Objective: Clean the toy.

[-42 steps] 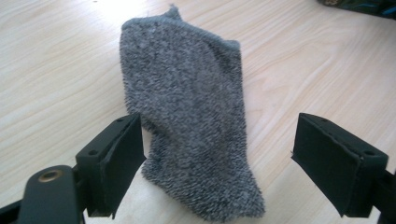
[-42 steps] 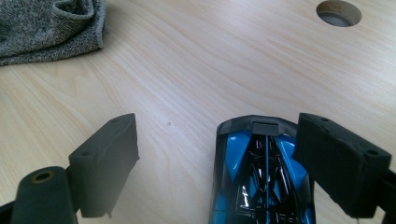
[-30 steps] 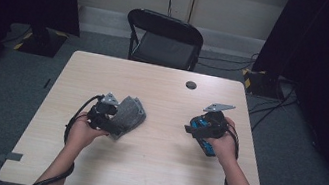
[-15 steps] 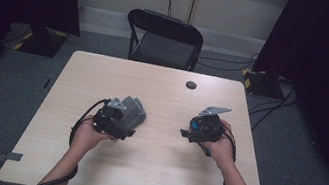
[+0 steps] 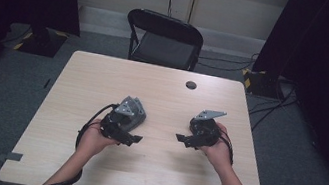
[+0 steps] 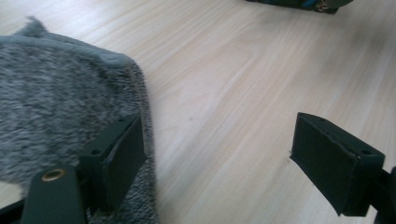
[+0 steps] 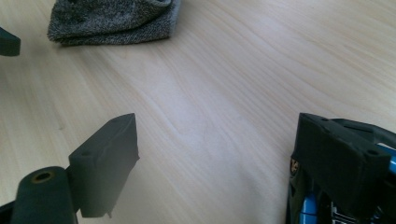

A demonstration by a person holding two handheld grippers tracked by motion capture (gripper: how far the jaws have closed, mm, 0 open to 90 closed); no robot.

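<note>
Both grippers have swung inward since 1 s ago. Left gripper [image 5: 132, 139] was over the grey fleece cloth [image 5: 135, 111], now pulled back toward the person w/ its jaws pointing right, wide apart, one jaw at the cloth's edge. Right gripper [image 5: 182, 138] has turned its blue body out of sight, jaws now pointing left, spread over bare table [image 5: 167, 93].

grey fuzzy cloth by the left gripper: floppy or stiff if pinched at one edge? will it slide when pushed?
The grey cloth looks like soft, fleecy fabric lying folded, so it would probably drape and unfold if lifted by one edge. It seems light for its bulk. Pushed across the smooth wooden table, it would likely bunch up more than slide. The left gripper is open, one jaw over the cloth's edge.
</note>
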